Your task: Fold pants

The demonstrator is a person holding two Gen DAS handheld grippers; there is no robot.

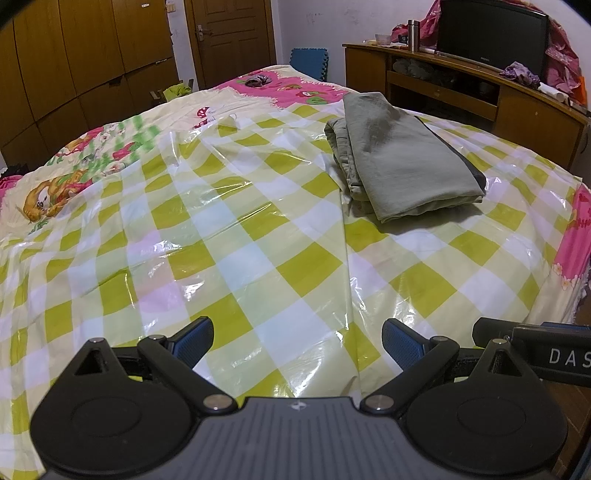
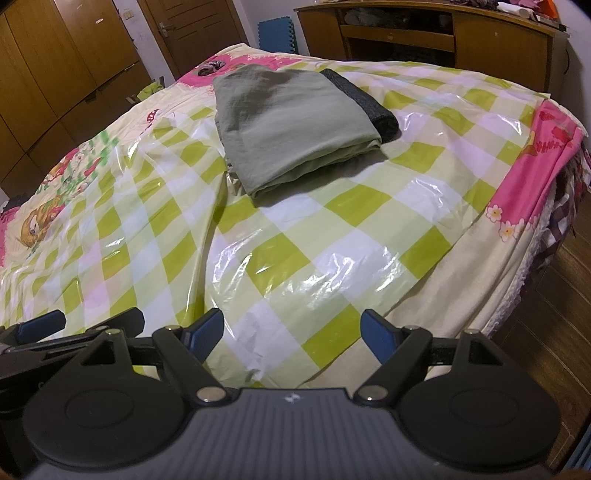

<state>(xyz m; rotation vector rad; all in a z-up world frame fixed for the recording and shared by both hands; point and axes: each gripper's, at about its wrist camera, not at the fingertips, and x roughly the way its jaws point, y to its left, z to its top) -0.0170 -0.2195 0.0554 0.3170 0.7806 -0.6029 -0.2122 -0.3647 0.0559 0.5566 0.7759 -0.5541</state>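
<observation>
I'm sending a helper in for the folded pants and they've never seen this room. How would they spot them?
Start at the bed with the glossy green-and-white checked plastic cover. On its far half, toward the wooden TV cabinet, lies a flat folded stack. The pants are the larger olive-green bundle, beside a smaller dark grey folded cloth peeking out along one edge.

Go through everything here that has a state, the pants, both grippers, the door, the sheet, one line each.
Olive-green cloth pants: folded into a compact stack, lying on the bed.
Dark grey folded garment: folded, partly under the pants.
Green-and-white checked plastic sheet: spread out, wrinkled.
Left gripper: open, empty.
Right gripper: open, empty.
Brown wooden door: closed.
Black television screen: off.
</observation>
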